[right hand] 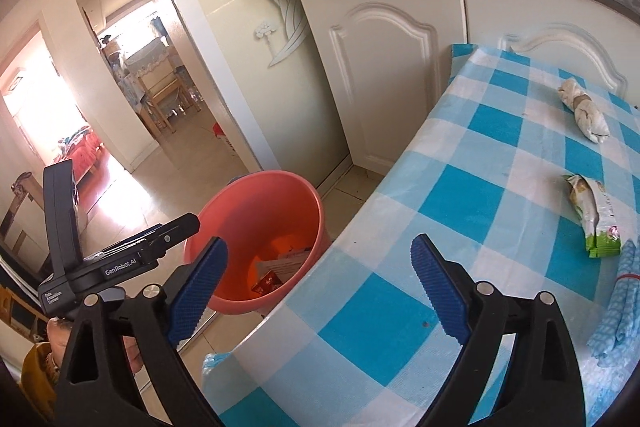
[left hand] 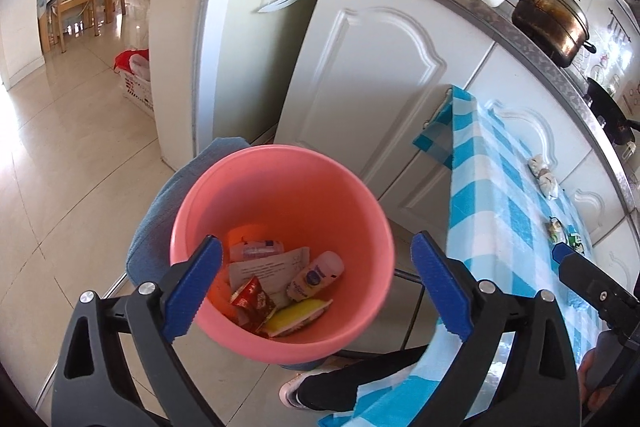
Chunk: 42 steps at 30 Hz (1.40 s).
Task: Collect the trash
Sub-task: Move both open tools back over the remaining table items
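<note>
Pink smooth plastic bin [left hand: 280, 247], round, tapered, glossy inside, sits on pale tiled floor beside the checked counter [right hand: 460, 187]; directly below and ahead of the left gripper [left hand: 316, 285] fingers. Inside it: red crinkled foil wrapper [left hand: 253, 301], small white bottle [left hand: 316, 275] lying on its side, folded printed paper [left hand: 272, 267], yellow-and-white packet [left hand: 298, 317], orange item partly hidden. Left fingers [left hand: 192, 291] are blue ribbed pads on black frames, spread wide, nothing between them, touching nothing; bin seen through the gap. Right gripper [right hand: 318, 293] fingers [right hand: 440, 291] same build, also spread wide and empty, hanging over the counter's near left corner, bin to their left and lower. Counter cover is blue-and-white check, smooth wipeable cloth, draped over edges. On it, ahead and right of the right fingers: crumpled white tissue wad [right hand: 584, 111], twisted and lumpy; nearer, flattened green-and-white snack wrapper [right hand: 592, 219], shiny; at far right a folded blue patterned cloth [right hand: 620, 303]. White panelled cabinet doors [right hand: 380, 75] behind. Both pieces of trash well apart from either gripper.
</note>
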Each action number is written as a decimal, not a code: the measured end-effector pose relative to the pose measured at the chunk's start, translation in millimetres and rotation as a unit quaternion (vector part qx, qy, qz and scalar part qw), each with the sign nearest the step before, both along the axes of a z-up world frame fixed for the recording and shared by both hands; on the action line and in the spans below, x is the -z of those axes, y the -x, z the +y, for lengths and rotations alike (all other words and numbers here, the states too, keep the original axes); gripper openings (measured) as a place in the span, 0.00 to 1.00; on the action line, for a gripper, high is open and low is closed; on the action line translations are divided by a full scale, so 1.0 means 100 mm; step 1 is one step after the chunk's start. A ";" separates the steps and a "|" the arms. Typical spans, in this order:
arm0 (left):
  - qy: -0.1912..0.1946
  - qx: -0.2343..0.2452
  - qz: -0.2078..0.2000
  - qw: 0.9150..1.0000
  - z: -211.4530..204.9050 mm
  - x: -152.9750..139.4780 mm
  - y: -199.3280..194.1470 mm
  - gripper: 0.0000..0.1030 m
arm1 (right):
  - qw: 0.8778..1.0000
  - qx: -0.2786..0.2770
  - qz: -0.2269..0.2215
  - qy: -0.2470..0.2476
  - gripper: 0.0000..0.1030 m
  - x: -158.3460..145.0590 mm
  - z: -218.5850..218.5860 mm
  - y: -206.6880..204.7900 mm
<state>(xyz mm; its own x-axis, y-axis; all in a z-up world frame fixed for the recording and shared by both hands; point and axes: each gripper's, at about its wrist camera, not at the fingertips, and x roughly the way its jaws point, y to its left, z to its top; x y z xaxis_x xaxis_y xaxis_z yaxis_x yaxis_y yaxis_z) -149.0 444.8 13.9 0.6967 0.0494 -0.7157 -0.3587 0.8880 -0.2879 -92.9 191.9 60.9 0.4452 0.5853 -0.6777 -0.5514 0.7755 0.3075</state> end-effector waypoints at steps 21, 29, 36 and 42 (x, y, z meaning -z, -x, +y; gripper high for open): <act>-0.030 0.078 0.009 0.996 -0.86 -0.22 -0.14 0.93 | 0.996 0.069 -0.050 -0.023 0.90 -0.21 -0.84 0.06; -0.039 0.104 0.016 0.994 -1.19 -0.25 -0.25 0.93 | 0.993 0.098 -0.053 -0.039 0.90 -0.24 -1.21 -0.03; -0.053 0.129 0.022 0.990 -1.47 -0.26 -0.35 0.93 | 0.990 0.122 -0.051 -0.052 0.90 -0.25 -1.55 -0.13; -0.054 0.142 0.029 0.988 -1.66 -0.25 -0.41 0.93 | 0.986 0.149 -0.048 -0.063 0.90 -0.23 -1.90 -0.22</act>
<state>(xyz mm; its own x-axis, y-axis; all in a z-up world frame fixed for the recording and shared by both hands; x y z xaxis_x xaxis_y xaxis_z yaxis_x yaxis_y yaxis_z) -107.6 278.7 39.4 0.6511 -0.0630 -0.7564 -0.1040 0.9797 -0.1711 -71.0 2.2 83.5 0.6691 0.4952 -0.5542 -0.3363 0.8667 0.3685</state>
